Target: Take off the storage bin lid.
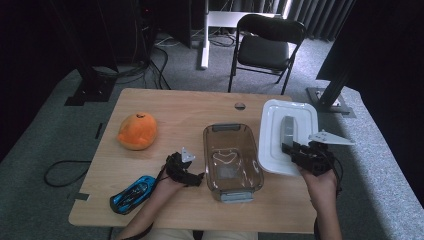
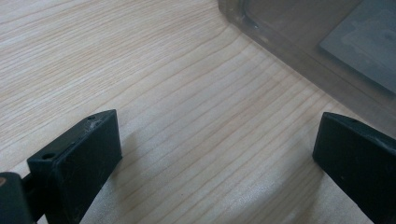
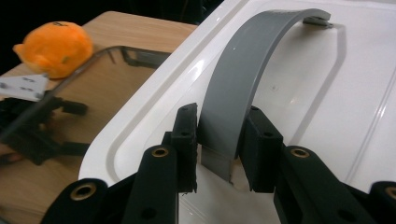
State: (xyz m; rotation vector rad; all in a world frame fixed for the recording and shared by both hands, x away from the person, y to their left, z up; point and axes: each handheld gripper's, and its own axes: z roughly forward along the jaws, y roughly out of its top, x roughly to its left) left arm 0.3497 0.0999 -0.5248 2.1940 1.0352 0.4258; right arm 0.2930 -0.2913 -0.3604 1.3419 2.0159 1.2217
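Observation:
A white rectangular lid (image 1: 272, 150) with a grey arched handle (image 1: 288, 129) sits at the right of the table, its left edge close to the clear container's (image 1: 207, 160) right rim. My right gripper (image 1: 295, 148) is shut on that handle; in the right gripper view the pads (image 3: 187, 140) press both sides of the grey handle (image 3: 247, 70) near its near end, over the white lid (image 3: 327, 116). My left gripper (image 1: 197, 177) rests by the container's left wall. In the left gripper view it stands open (image 2: 217, 144) over bare wood beside the container wall (image 2: 289, 51).
An orange plush toy (image 1: 137, 131) lies at the table's left, and a blue toy car (image 1: 132, 194) near the front left edge. A black folding chair (image 1: 265, 45) stands beyond the table. The plush (image 3: 56, 46) and left gripper (image 3: 32, 130) show in the right gripper view.

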